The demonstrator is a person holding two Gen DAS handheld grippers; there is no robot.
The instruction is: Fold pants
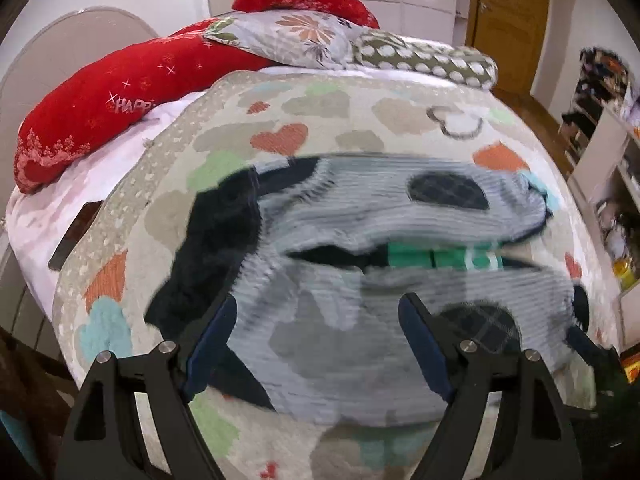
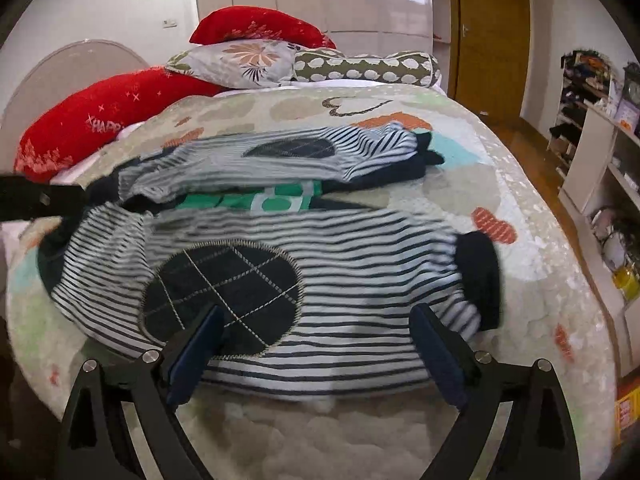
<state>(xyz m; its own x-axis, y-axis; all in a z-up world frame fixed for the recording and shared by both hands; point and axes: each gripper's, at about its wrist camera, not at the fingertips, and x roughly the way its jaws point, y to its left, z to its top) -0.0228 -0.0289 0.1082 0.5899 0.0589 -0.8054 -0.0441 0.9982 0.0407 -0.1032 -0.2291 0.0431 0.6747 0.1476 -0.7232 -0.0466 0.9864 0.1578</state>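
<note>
Pants (image 2: 320, 280): striped, lying flat on the bed's blanket (image 2: 500, 184), both legs running across toward the bed's right edge, dark cuffs (image 2: 480, 276) at that end; a dark quilted knee patch (image 2: 224, 296) on the near leg.
Left gripper (image 1: 316, 344): jaws wide, holding nothing, over the waist end of the pants nearer the bed's left edge.
Right gripper (image 2: 316, 352): jaws wide as well, empty, over the near leg by the bed's near edge.
Green item (image 2: 276, 198): lies in the gap between the two legs – it may be a lining or a separate piece (I cannot tell which).
Risk, grip: a pinch taken here could catch only the top layer, or the plush blanket with it, so the fold would drag or come up uneven.
Risk, alignment: the far leg is bunched near its cuff – folding over it would likely trap wrinkles.
Hard to read: the left wrist view is smeared by motion blur, so stripes and waistband edges dissolve there.
Cut off: the pants' near hem sits partly behind the right gripper's fingers (image 2: 436, 354).
</note>
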